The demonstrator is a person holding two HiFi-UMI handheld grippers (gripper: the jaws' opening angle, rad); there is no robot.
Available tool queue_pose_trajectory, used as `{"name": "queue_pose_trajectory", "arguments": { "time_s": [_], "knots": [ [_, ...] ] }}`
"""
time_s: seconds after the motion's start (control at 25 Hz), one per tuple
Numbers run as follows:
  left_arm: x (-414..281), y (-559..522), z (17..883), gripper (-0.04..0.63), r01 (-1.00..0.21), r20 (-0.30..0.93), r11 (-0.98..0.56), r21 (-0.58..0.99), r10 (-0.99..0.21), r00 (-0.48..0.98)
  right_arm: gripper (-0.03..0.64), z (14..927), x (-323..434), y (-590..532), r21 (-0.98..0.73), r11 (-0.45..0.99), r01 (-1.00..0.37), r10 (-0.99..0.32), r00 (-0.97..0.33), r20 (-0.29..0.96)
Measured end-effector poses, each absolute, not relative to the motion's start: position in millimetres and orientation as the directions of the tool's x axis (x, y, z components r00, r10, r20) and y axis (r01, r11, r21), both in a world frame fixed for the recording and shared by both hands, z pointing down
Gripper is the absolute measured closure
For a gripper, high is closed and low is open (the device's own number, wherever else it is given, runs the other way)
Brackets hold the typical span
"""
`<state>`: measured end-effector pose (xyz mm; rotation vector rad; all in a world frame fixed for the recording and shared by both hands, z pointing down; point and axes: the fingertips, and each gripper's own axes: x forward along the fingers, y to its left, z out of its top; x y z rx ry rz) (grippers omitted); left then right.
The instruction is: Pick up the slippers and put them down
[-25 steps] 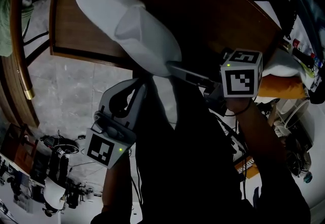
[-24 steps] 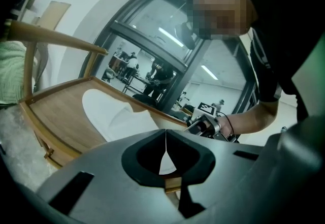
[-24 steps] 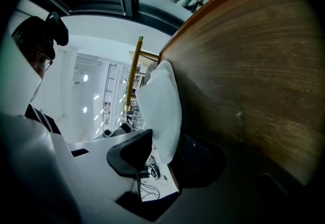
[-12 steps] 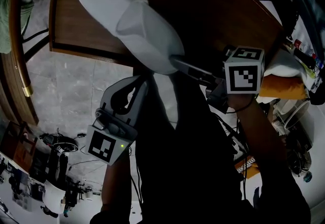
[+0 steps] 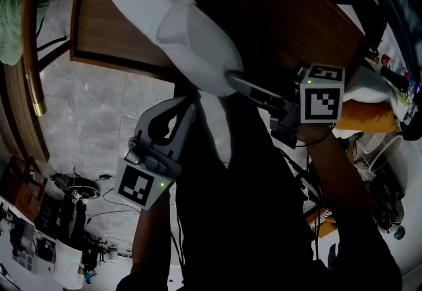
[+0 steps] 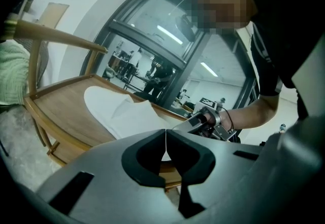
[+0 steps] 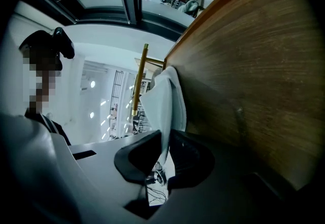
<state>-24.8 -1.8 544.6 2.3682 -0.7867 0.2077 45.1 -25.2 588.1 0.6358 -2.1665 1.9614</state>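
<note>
The right gripper (image 5: 232, 78) has just been closing. A second ago its jaws stood wide around the near end of the white slipper (image 5: 171, 26); now they are narrow and pinch that end's thin edge. The right gripper view shows white fabric (image 7: 165, 101) clamped between the dark pads (image 7: 152, 159).

The slipper lies flat on the wooden table (image 5: 277, 6), toe toward the table's far left corner and heel at the table's near edge, much as it lay before. It is gripped but not yet lifted. Only this one slipper shows on the table.

The left gripper (image 5: 188, 99) hangs just off the table's near edge, below the slipper and apart from it. Its jaws are pressed together with nothing between them (image 6: 166, 139).

With the grip made, the pick-up looks ready to start. The hold is on a soft edge, so the slipper will probably droop once it leaves the table.
</note>
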Motion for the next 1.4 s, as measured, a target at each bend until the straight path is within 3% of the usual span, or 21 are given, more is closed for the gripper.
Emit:
{"name": "queue_pose_trajectory", "arguments": {
  "time_s": [0.64, 1.0, 1.4],
  "knots": [
    [-44.0, -14.1, 477.9, 0.583, -0.642, 0.304, -0.624, 0.446, -0.569, 0.764, 0.561, 495.9, 54.1, -50.6, -0.917, 0.152, -0.370, -0.349, -0.888, 0.300],
    [-56.7, -84.2, 361.8, 0.583, -0.655, 0.159, -0.707, 0.267, -0.638, 0.754, 0.561, 348.6, 49.8, -128.6, -0.835, 0.433, -0.340, -0.455, -0.882, 0.123],
    [-72.9, -76.3, 219.3, 0.583, -0.639, 0.029, -0.755, 0.145, -0.642, 0.766, 0.563, 192.8, 46.2, -130.6, -0.697, 0.634, -0.336, -0.527, -0.847, -0.071]
  ]
}}
